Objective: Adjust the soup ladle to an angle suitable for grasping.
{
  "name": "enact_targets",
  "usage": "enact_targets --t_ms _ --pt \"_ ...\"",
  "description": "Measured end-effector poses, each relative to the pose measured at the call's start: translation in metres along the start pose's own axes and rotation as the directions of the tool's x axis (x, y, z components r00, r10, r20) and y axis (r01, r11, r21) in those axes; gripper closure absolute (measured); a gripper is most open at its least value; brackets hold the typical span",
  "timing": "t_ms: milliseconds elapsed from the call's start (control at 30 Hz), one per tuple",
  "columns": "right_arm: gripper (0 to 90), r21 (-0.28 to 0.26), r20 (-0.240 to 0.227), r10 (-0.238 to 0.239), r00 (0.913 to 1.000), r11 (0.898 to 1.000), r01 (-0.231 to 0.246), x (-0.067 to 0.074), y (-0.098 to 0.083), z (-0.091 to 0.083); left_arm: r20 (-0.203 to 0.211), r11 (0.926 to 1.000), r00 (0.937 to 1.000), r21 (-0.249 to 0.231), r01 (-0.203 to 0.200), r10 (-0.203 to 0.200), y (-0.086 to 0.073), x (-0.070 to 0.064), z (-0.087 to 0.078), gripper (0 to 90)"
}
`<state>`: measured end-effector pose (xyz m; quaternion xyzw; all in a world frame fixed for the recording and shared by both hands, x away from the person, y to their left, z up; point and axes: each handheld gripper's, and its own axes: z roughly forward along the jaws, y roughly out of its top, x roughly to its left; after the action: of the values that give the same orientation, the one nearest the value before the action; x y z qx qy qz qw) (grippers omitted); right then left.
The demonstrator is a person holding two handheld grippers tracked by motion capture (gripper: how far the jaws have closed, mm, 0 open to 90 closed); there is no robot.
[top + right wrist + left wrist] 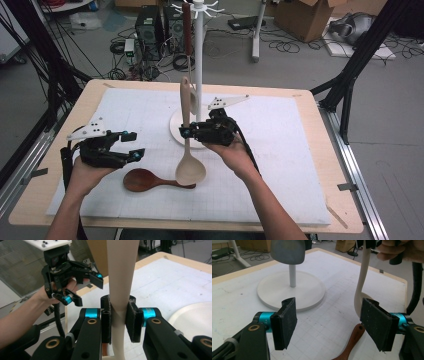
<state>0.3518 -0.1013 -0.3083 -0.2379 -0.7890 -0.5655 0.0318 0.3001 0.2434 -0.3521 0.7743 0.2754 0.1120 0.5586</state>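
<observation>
Two wooden spoons are in play here, and the pale, long-handled wooden spoon (189,150) is the one being worked: it is clamped by its handle between the pads of the right tool (186,132), bowl hanging down just above the counter (300,165), handle rising upright beside the white post of the utensil stand (198,65). In the right gripper view the pale handle (121,290) is seen pinched squarely between the two black pads. The dark reddish-brown wooden spoon (145,181) is left lying flat on the white gridded mat, just beside the pale bowl. The left tool (131,145) is held off to the side with its jaws apart and nothing between them, a state confirmed in the left gripper view. The step in hand is judged to be the carrying of the pale spoon to the stand, where a dark-handled utensil (187,30) is already hung from a hook. Next, a lift is called for, so the hole in the handle's end can be brought level with a free hook and slipped over it.
</observation>
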Motion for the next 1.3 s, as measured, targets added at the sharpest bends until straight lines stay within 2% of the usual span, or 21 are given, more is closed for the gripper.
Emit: enact_targets --t_ms 500,867,1300 --pt "77.5 -0.013 0.038 -0.013 0.9992 1.0 0.013 -0.01 0.021 -0.012 -0.048 0.9996 0.9985 0.014 0.026 -0.026 -0.016 0.008 -0.005 25.6" --pt "77.4 -0.014 0.068 -0.028 0.9973 0.999 0.03 -0.017 0.034 -0.015 -0.106 0.9996 0.9942 0.021 0.02 -0.018 -0.02 0.011 -0.009 17.7" --pt "77.5 -0.023 0.1 -0.056 0.9934 0.998 0.059 -0.02 0.051 -0.023 -0.109 0.9995 0.9939 0.026 0.02 -0.017 -0.02 0.011 -0.01 17.7"
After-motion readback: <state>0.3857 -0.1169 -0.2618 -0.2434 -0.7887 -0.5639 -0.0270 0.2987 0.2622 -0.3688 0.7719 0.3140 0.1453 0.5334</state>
